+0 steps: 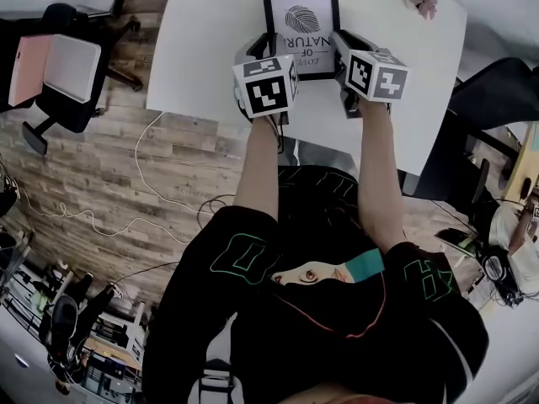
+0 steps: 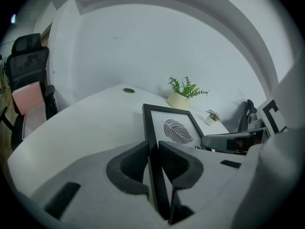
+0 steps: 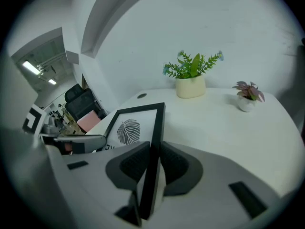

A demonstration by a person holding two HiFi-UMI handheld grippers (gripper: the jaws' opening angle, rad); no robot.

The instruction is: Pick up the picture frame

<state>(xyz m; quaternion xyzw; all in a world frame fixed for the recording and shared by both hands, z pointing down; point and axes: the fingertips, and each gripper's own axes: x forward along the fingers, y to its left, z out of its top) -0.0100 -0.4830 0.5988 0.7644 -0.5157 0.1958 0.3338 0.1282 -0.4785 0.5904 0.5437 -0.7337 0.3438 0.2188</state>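
Observation:
A black picture frame (image 1: pixel 301 23) with a leaf print is held over the white table (image 1: pixel 210 49), one gripper on each side edge. My left gripper (image 1: pixel 271 50) is shut on the frame's left edge (image 2: pixel 151 142); the dark pads (image 2: pixel 136 163) press it from both sides. My right gripper (image 1: pixel 341 49) is shut on the right edge (image 3: pixel 156 137), with its pads (image 3: pixel 174 163) clamped on the black moulding. In the left gripper view the right gripper (image 2: pixel 228 141) shows across the frame. The leaf print (image 3: pixel 127 130) faces up.
A potted green plant (image 3: pixel 191 78) and a small pink-leaved plant (image 3: pixel 248 95) stand at the table's far side. An office chair (image 1: pixel 63 70) with a pink cushion stands at the left of the table. Cables lie on the wooden floor (image 1: pixel 101 183).

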